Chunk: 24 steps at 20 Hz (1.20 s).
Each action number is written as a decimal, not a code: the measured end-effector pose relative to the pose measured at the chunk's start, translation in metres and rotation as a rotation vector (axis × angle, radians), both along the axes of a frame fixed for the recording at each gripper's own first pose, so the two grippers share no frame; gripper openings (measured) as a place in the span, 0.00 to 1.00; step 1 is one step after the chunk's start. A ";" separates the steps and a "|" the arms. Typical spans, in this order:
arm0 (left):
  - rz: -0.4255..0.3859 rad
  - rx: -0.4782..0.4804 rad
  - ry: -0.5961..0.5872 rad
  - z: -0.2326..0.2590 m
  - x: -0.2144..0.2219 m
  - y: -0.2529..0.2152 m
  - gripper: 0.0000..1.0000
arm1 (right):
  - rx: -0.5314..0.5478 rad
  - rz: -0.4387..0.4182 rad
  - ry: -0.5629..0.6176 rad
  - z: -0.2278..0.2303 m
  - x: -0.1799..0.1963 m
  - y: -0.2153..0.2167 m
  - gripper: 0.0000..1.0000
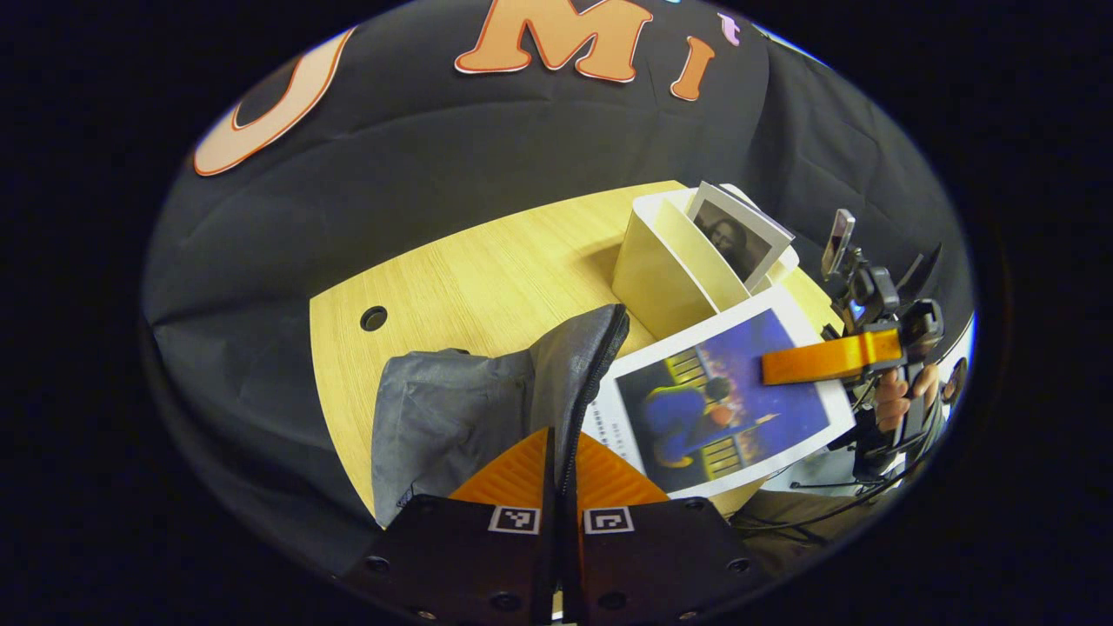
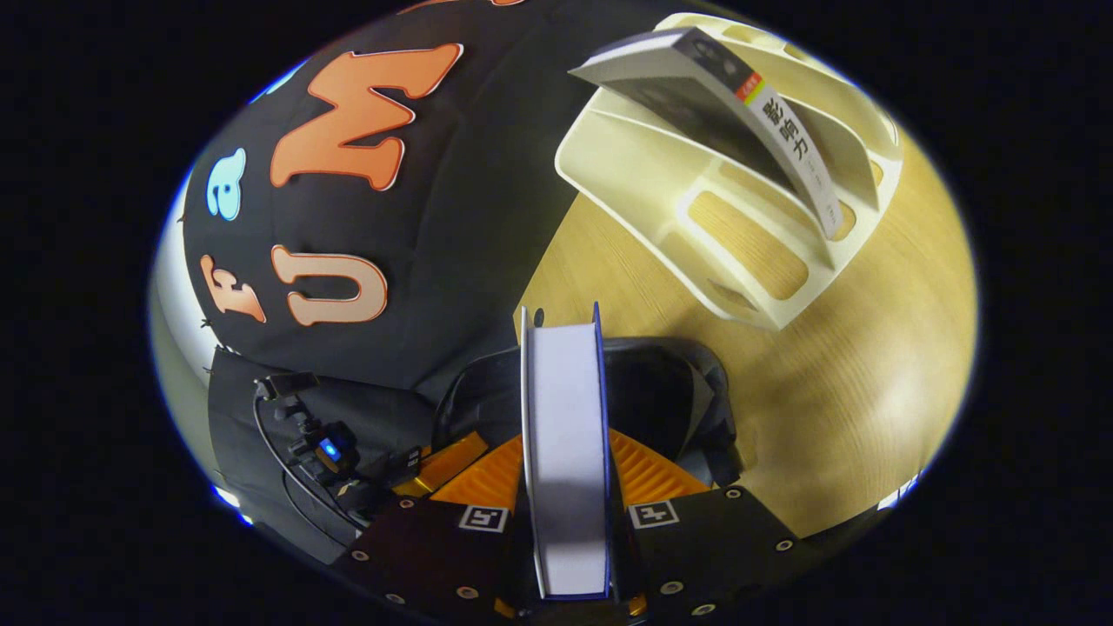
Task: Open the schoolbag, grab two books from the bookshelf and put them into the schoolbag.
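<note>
Here, in the left gripper view, the left gripper [image 1: 561, 469] is clenched on the zippered edge of the grey schoolbag [image 1: 469, 409], both fingers pressed against the fabric flap that rises between them, the bag slumped on the pale wooden desk [image 1: 469, 269]. Just beyond the flap, a book [image 1: 722, 400] with a blue and yellow picture on its white-bordered cover hangs tilted over the bag's right side, held at its far edge by the right gripper [image 1: 826, 358], with a person's hand [image 1: 900, 396] wrapped round that tool's handle. Behind the book stands the cream bookshelf [image 1: 661, 261], a divided rack on the desk, with a second book [image 1: 739, 235] leaning in one of its slots; the black cloth wall closes the scene. In the right gripper view, the right gripper [image 2: 565, 487] is grasping the first book [image 2: 565, 435] edge-on, its white page block upright between the two fingers and poised above the dark open mouth of the schoolbag [image 2: 661, 391]. Farther off on the desk [image 2: 869, 365], the bookshelf [image 2: 696, 183] shows its slotted base, and the remaining book [image 2: 748, 113] leans across it, spine turned toward the camera.
</note>
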<state>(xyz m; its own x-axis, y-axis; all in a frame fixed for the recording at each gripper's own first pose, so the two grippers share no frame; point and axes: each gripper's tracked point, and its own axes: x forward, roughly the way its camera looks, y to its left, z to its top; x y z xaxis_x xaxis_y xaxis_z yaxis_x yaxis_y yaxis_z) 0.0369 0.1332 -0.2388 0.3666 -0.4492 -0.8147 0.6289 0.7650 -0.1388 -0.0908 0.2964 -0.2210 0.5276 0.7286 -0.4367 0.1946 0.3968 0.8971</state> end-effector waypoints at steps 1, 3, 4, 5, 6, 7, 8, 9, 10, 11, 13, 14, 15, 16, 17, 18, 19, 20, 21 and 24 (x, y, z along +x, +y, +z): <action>0.007 0.001 -0.007 0.001 0.002 0.000 0.04 | -0.001 -0.004 -0.007 -0.005 0.003 0.005 0.36; 0.017 0.002 -0.018 0.005 0.003 0.000 0.04 | 0.008 -0.020 0.000 -0.016 0.011 0.016 0.36; 0.022 0.001 -0.020 0.004 0.002 0.000 0.04 | 0.030 -0.032 0.009 -0.018 0.013 0.020 0.36; 0.026 -0.002 -0.024 0.006 0.002 -0.001 0.04 | 0.038 -0.048 0.007 -0.021 0.016 0.024 0.36; 0.032 -0.005 -0.026 0.007 0.003 -0.002 0.04 | 0.042 -0.059 0.005 -0.025 0.015 0.028 0.36; 0.035 -0.005 -0.028 0.008 0.002 -0.003 0.04 | 0.045 -0.067 0.004 -0.028 0.017 0.032 0.36; 0.040 -0.008 -0.028 0.009 0.001 -0.004 0.04 | 0.042 -0.074 -0.003 -0.030 0.017 0.038 0.36; 0.042 -0.004 -0.032 0.010 0.000 -0.004 0.04 | 0.030 -0.068 -0.007 -0.034 0.018 0.045 0.36; 0.049 -0.005 -0.031 0.010 0.000 -0.005 0.04 | 0.029 -0.065 -0.004 -0.037 0.019 0.053 0.36; 0.054 -0.006 -0.036 0.012 0.000 -0.005 0.04 | 0.033 -0.058 0.002 -0.038 0.018 0.063 0.36; 0.049 -0.010 -0.036 0.017 -0.005 -0.007 0.04 | 0.034 -0.070 -0.014 -0.040 0.021 0.080 0.36; 0.048 -0.013 -0.035 0.018 -0.007 -0.007 0.04 | 0.049 -0.075 -0.013 -0.042 0.023 0.087 0.36; 0.050 -0.015 -0.042 0.017 -0.004 -0.007 0.04 | 0.064 -0.078 -0.009 -0.045 0.025 0.092 0.36; 0.052 -0.017 -0.040 0.017 -0.003 -0.008 0.05 | 0.080 -0.079 -0.004 -0.047 0.028 0.097 0.36; 0.057 -0.017 -0.039 0.016 -0.003 -0.008 0.04 | 0.077 -0.067 -0.008 -0.048 0.029 0.104 0.36; 0.054 -0.019 -0.032 0.016 -0.007 -0.010 0.04 | 0.065 -0.082 -0.021 -0.052 0.031 0.105 0.36; 0.055 -0.020 -0.030 0.016 -0.007 -0.009 0.04 | 0.047 -0.072 -0.026 -0.056 0.032 0.109 0.37; 0.054 -0.021 -0.028 0.017 -0.008 -0.011 0.09 | 0.042 -0.058 -0.023 -0.057 0.032 0.115 0.37; 0.057 -0.020 -0.032 0.017 -0.006 -0.010 0.04 | 0.031 -0.035 -0.009 -0.060 0.031 0.119 0.39; 0.070 -0.029 -0.022 0.015 -0.007 -0.010 0.05 | -0.013 0.107 0.060 -0.066 0.006 0.126 0.34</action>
